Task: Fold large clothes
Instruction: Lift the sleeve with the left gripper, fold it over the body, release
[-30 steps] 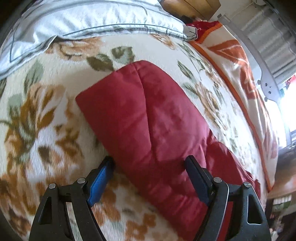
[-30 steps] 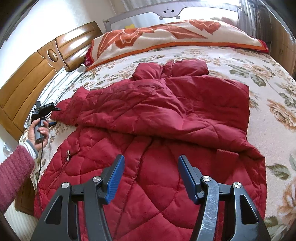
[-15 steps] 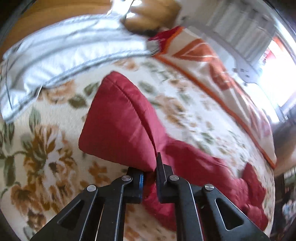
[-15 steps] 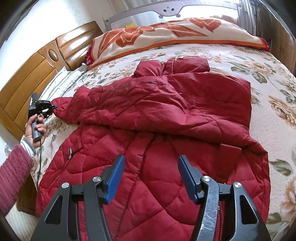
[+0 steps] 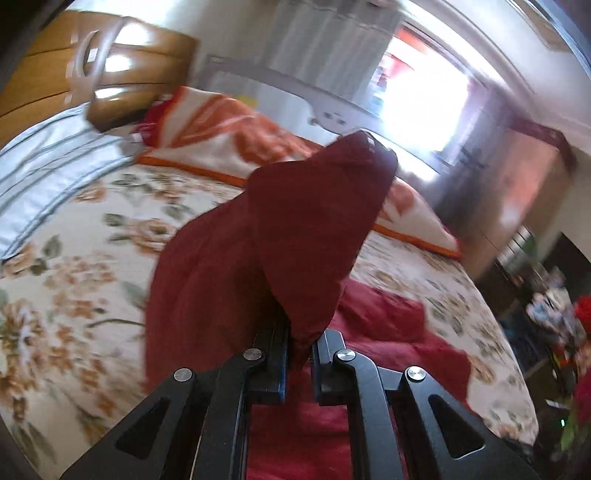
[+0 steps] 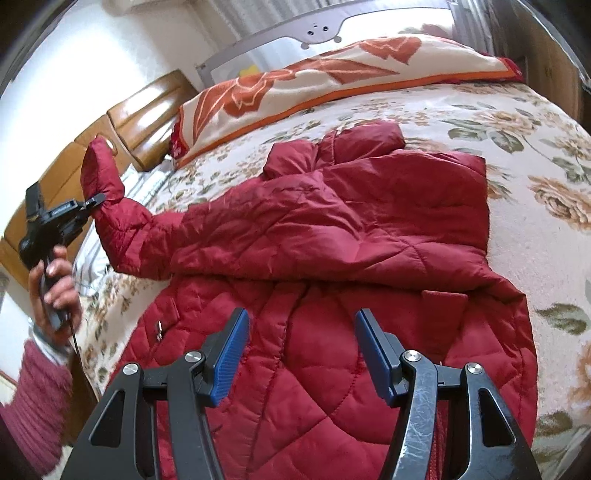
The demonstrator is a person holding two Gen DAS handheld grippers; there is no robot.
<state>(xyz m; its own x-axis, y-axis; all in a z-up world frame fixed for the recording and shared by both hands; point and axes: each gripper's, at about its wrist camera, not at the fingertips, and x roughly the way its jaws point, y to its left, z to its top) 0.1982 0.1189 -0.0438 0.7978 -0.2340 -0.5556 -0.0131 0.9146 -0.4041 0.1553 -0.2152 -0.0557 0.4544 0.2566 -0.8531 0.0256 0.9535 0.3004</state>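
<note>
A big red quilted jacket (image 6: 332,229) lies spread on the bed. My left gripper (image 5: 300,339) is shut on the jacket's sleeve (image 5: 280,236), which stands lifted above the bedspread with its cuff pointing up. In the right wrist view that same left gripper (image 6: 96,199) shows at the far left, held by a hand, pinching the raised sleeve (image 6: 107,184). My right gripper (image 6: 301,347) hovers open over the jacket's lower front, with nothing between its blue pads (image 6: 229,354).
A floral bedspread (image 6: 535,155) covers the bed. An orange-patterned folded blanket (image 6: 332,77) lies along the far side by a grey bed rail (image 6: 314,33). A wooden headboard (image 6: 140,122) and a striped white pillow (image 5: 48,158) sit at the left. A person's knitted maroon sleeve (image 6: 33,402) is at lower left.
My left gripper closed on the sleeve end, then lifted it off the bedspread and swung it up and across. The right gripper stayed open and barely moved.
</note>
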